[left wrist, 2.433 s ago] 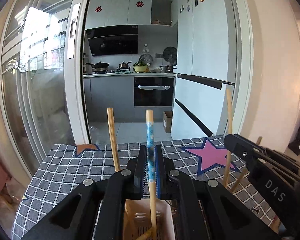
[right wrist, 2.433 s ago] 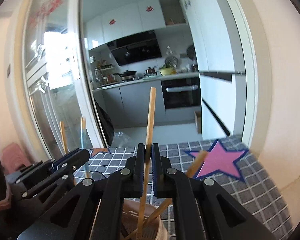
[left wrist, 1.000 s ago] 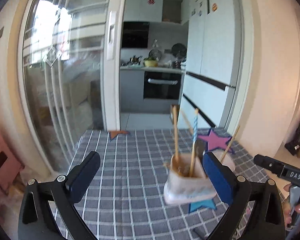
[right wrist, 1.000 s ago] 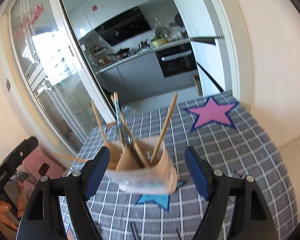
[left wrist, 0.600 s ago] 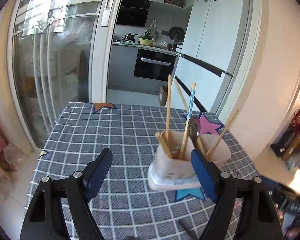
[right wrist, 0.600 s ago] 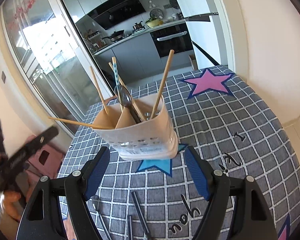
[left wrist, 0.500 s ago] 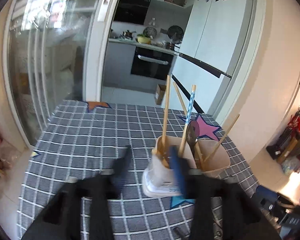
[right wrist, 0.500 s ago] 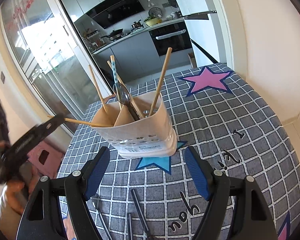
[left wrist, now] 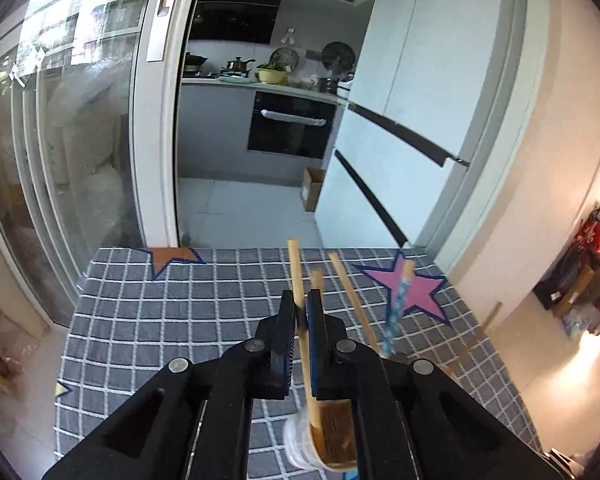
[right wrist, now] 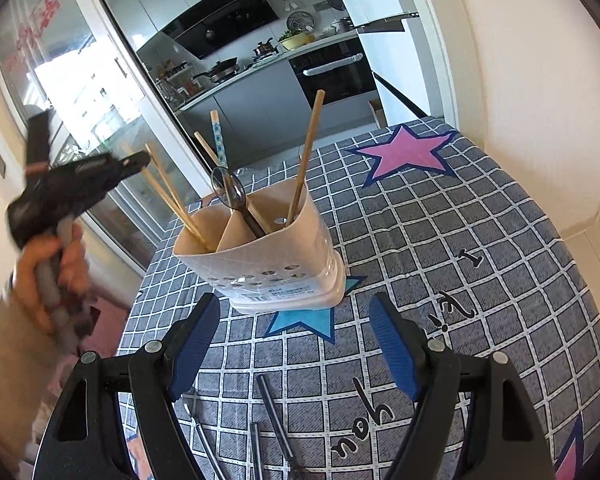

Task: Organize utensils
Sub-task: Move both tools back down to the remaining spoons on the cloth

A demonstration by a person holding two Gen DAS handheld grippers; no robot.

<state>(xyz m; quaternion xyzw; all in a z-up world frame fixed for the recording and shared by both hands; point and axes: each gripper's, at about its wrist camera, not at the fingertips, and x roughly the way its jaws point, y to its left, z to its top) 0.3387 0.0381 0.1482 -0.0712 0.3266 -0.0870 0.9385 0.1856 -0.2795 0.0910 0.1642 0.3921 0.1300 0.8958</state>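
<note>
Chopsticks [right wrist: 306, 160], a patterned one [right wrist: 219, 142] and a dark spoon [right wrist: 236, 196] stand in the beige divided holder [right wrist: 276, 264] mid-table [right wrist: 480, 280]. Left gripper [left wrist: 301, 312] pinches one wooden chopstick [left wrist: 296, 276] rising from it. Right gripper [right wrist: 296, 344] gapes empty before it, above dark utensils [right wrist: 274, 420] at the near edge.

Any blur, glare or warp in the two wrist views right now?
Left wrist: strong fisheye bend on the door frame; sun glare blows out the lower right wall; the blue chopstick is slightly smeared. Right wrist: the left tongs and the hand are motion-blurred; the window is overexposed; the holder is sharp.
</note>
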